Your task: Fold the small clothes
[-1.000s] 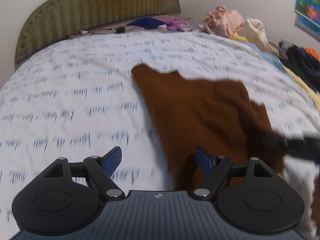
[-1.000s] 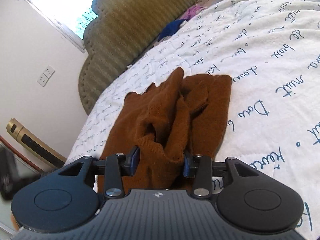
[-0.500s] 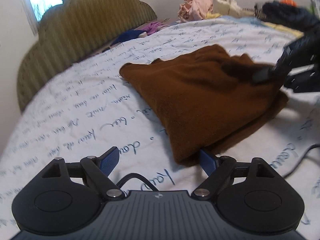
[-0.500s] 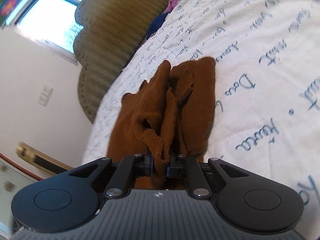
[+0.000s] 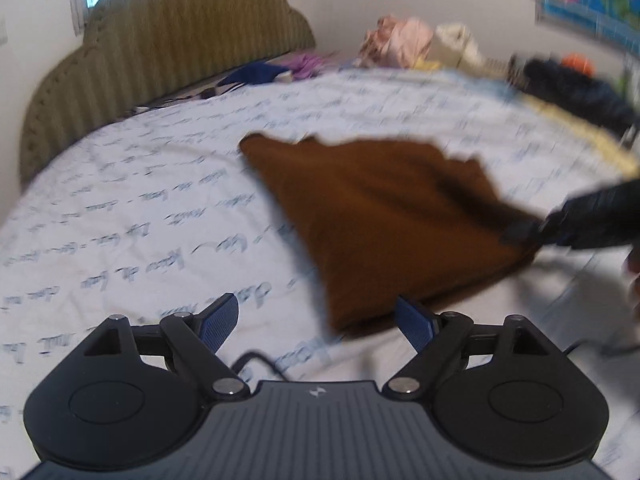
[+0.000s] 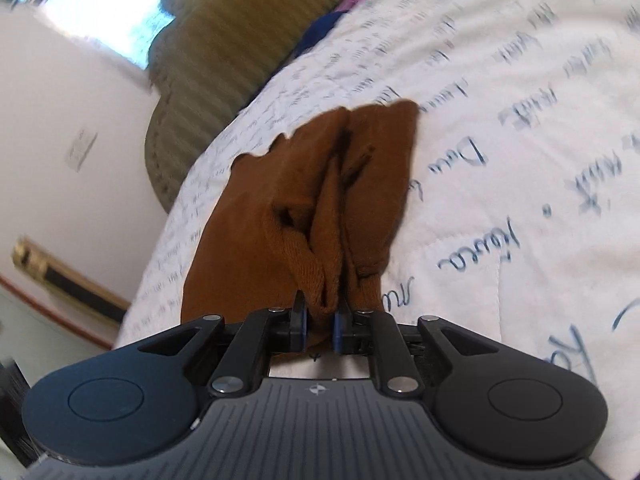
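While right hand-held gripper (image 6: 320, 326) pinches bunched edge of brown garment (image 5: 384, 216) on bed (image 5: 140, 208), left hand-held gripper (image 5: 316, 320) gapes empty near corner. Mid-fold; next, left grabs corner.

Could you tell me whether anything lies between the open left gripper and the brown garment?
Nothing visible does. The left gripper is open at the near corner of the brown garment, with only printed bedsheet around it.

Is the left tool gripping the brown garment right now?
No: the left tool is wide open, with only the garment's near corner lying between its blue pads, neither pressing it.
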